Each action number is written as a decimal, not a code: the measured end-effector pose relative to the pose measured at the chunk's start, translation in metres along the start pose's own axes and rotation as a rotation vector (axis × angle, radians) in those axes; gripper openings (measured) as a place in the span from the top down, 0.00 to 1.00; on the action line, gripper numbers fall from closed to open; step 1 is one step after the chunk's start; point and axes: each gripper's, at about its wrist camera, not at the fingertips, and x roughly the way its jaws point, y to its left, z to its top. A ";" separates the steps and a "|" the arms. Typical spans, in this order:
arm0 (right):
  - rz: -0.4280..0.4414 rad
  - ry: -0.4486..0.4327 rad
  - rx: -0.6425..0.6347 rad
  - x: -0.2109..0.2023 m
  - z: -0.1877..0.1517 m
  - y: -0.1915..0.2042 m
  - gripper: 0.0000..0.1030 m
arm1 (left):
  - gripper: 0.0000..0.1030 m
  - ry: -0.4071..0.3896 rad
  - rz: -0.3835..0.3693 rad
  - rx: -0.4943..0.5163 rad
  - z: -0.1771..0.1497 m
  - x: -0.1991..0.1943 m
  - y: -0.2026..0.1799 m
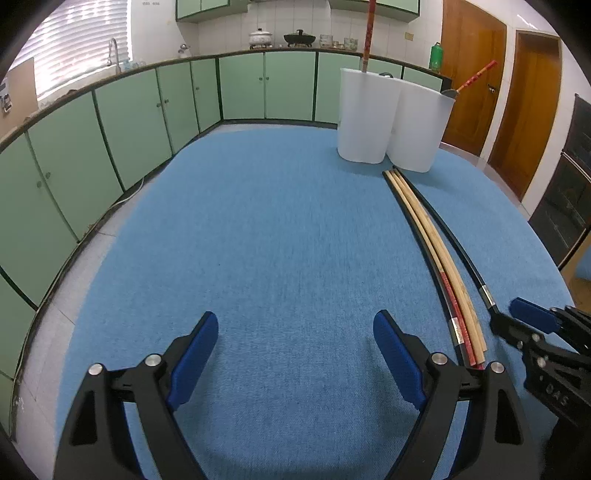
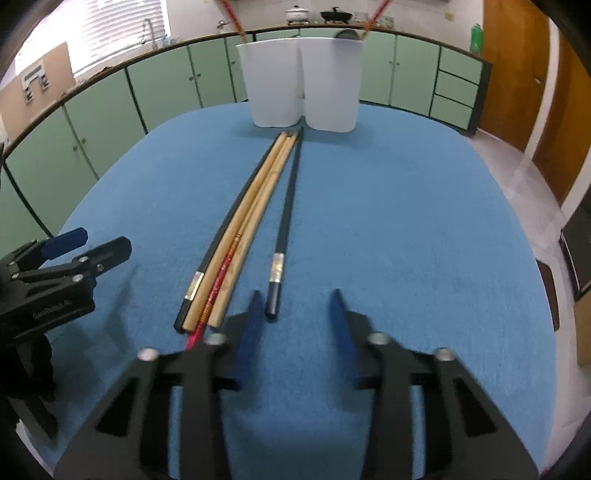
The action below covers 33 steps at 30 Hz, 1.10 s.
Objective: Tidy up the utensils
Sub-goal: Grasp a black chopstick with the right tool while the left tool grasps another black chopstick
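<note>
Several chopsticks lie on the blue tablecloth (image 2: 406, 221), pointing at a white two-compartment holder (image 2: 303, 81). A bundle of tan (image 2: 255, 206), red (image 2: 219, 280) and black (image 2: 207, 254) sticks lies together; one black chopstick (image 2: 286, 221) lies apart to their right. My right gripper (image 2: 295, 306) is open, its fingers around the near end of the lone black chopstick. My left gripper (image 1: 295, 332) is open and empty, left of the bundle (image 1: 439, 251). The holder (image 1: 391, 118) has red-handled chopsticks (image 1: 369, 33) standing in it.
Green kitchen cabinets (image 1: 147, 122) run along the back and left. Wooden doors (image 1: 524, 107) stand at the right. The table edge drops to a tiled floor (image 1: 55, 325) on the left. The right gripper shows in the left wrist view (image 1: 532, 321).
</note>
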 end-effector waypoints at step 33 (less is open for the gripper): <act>-0.013 -0.016 0.091 -0.013 -0.016 -0.042 0.93 | 0.15 0.058 -0.106 0.106 -0.018 -0.003 -0.048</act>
